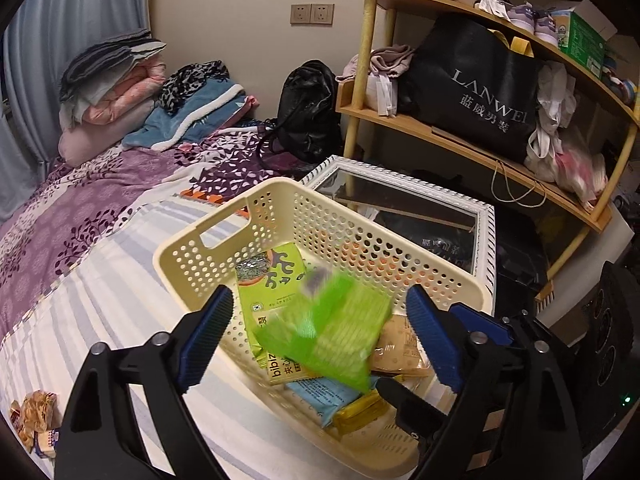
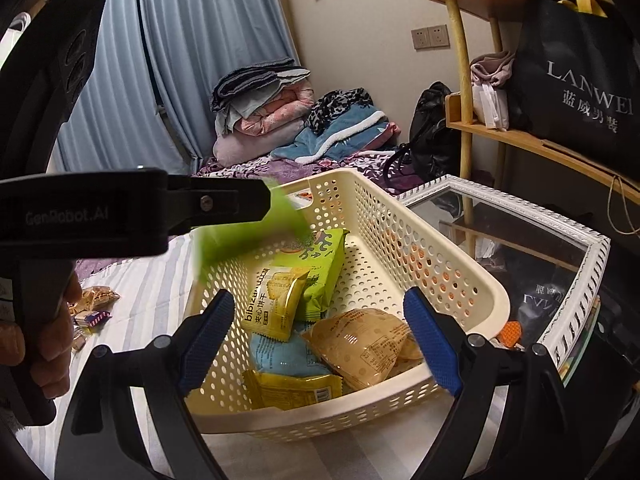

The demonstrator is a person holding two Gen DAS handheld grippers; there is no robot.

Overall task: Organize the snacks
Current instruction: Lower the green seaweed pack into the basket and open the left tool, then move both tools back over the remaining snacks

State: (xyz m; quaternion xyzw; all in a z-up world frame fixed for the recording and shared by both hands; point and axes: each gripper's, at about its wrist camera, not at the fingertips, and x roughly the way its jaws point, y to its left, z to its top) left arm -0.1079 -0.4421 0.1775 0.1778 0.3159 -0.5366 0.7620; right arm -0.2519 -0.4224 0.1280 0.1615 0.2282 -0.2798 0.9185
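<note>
With both claws, left (image 1: 320, 336) and right (image 2: 320, 340), wide open and empty, let the blurred green pack (image 1: 332, 336) land inside the basket (image 1: 224, 216), not over its near rim.

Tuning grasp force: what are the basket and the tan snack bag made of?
Basket: looks like rigid moulded plastic, cream, matte, with a regular hole pattern and a cut-out handle. Tan snack bag: probably thin plastic film, glossy, crinkled, with glare streaks.

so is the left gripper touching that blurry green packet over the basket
Apart. In the left wrist view the left gripper is wide open and the blurred green packet sits between its fingers with visible gaps, above the basket.
</note>
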